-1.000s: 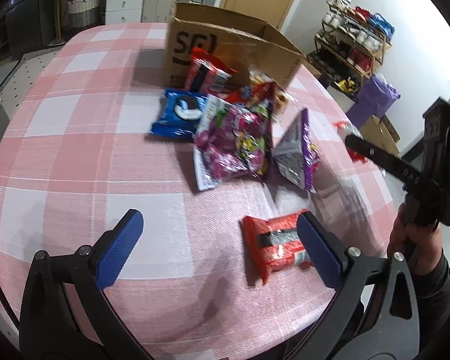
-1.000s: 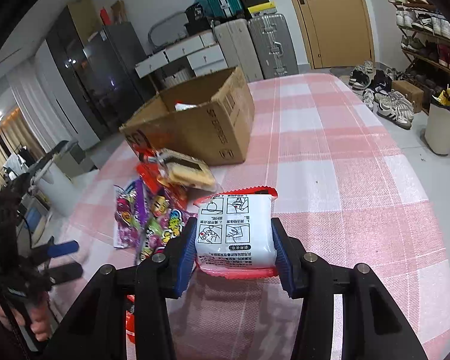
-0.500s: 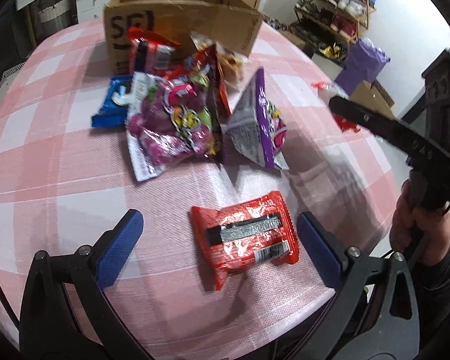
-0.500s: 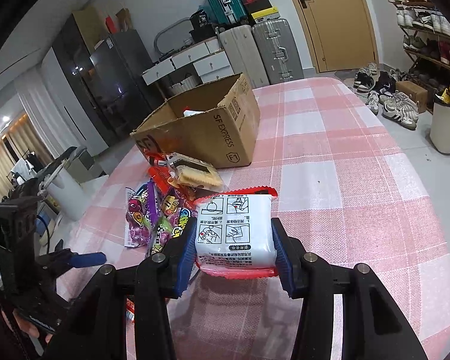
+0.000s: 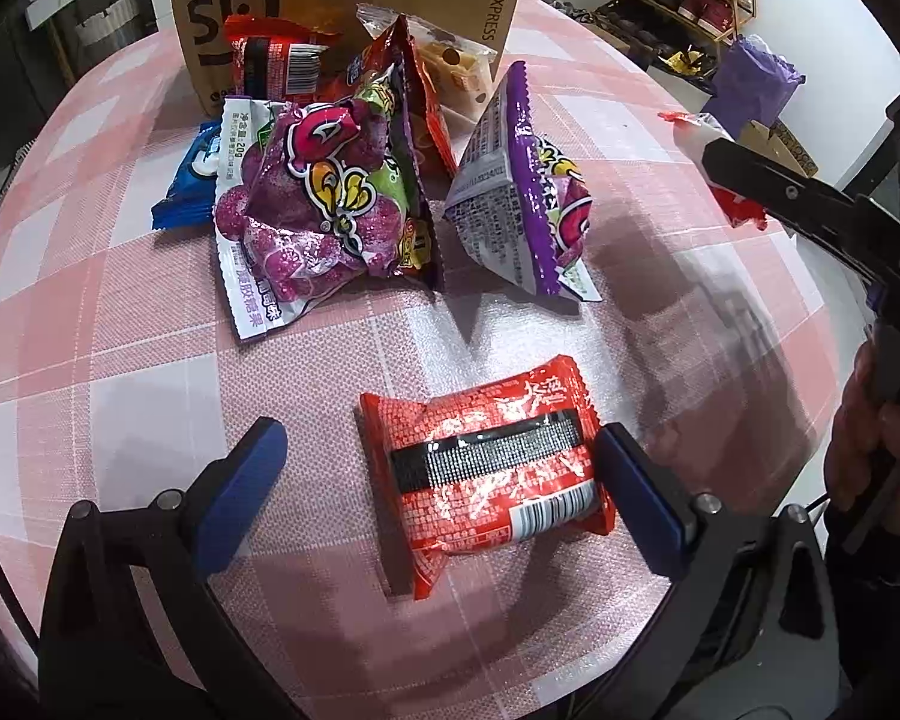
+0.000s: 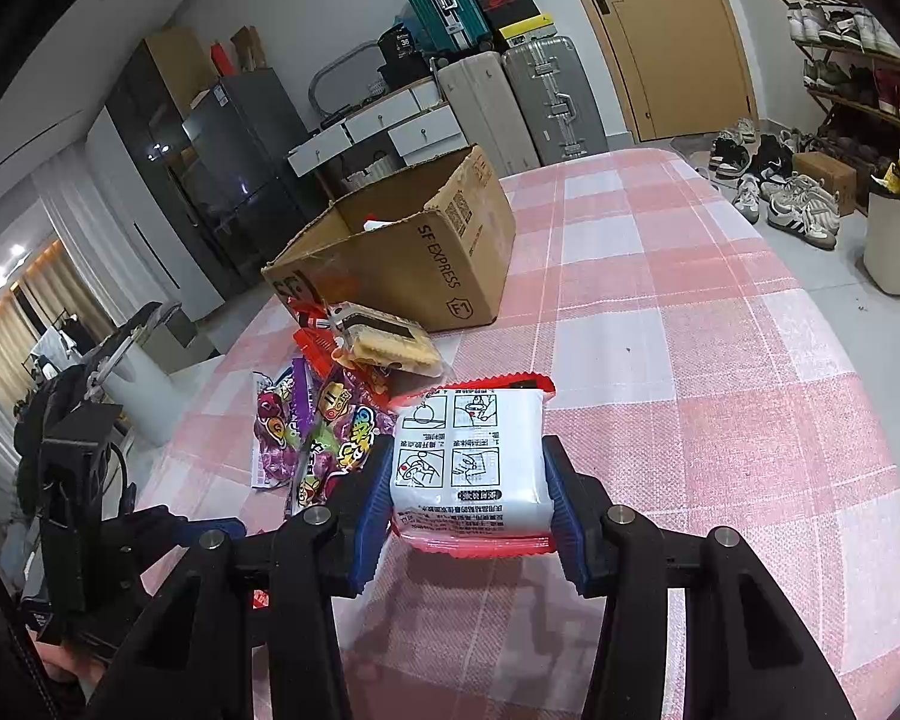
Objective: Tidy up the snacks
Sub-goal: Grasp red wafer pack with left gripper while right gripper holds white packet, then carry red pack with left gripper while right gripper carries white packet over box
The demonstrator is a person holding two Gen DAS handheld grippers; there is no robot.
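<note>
So our right tool (image 6: 467,507) is clamped on a white packet (image 6: 468,456) with red edges, held up over the checked surface (image 6: 720,360). Our left tool (image 5: 444,480) is spread wide around a red packet (image 5: 486,468) lying flat on the surface, right pad touching its edge. Just past it sits the snack pile (image 5: 330,192), with the cardboard box (image 5: 354,6) right behind.
</note>
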